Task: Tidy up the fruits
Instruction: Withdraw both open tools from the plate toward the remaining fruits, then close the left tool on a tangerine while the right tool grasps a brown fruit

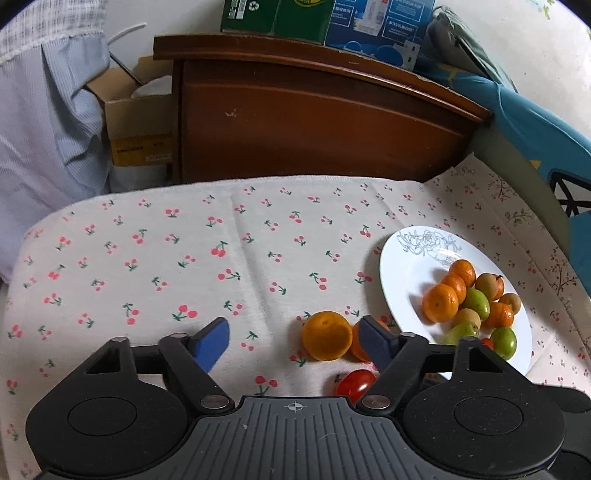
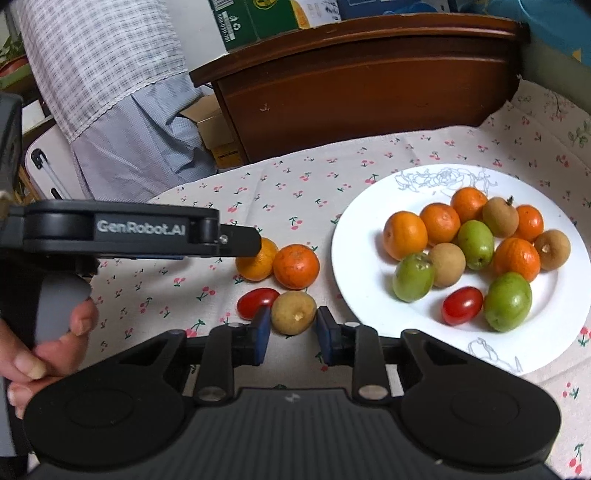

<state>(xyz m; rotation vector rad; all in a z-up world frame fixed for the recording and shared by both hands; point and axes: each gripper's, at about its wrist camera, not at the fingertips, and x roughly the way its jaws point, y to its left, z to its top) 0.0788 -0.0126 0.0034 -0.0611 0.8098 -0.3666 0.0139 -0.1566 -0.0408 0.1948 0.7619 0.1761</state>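
Observation:
A white plate [image 1: 399, 258] [image 2: 351, 240] holds several oranges, green fruits, longans and a cherry tomato. On the cherry-print cloth beside it lie two oranges [image 2: 296, 266], a red cherry tomato [image 2: 256, 302] and a brown longan [image 2: 293, 312]. My right gripper [image 2: 292, 325] has its blue pads against both sides of that longan. My left gripper [image 1: 293, 341] is open around the nearer orange [image 1: 327, 335], which lies close to the right finger [image 1: 375, 339]. That finger partly hides the second orange. The tomato [image 1: 354, 384] lies just below.
A brown wooden headboard [image 1: 314, 122] stands behind the table's far edge, with printed boxes [image 1: 321, 18] on top. A cardboard box [image 1: 136, 122] and hanging cloth are at the far left. A hand [image 2: 55, 332] holds the left gripper's handle.

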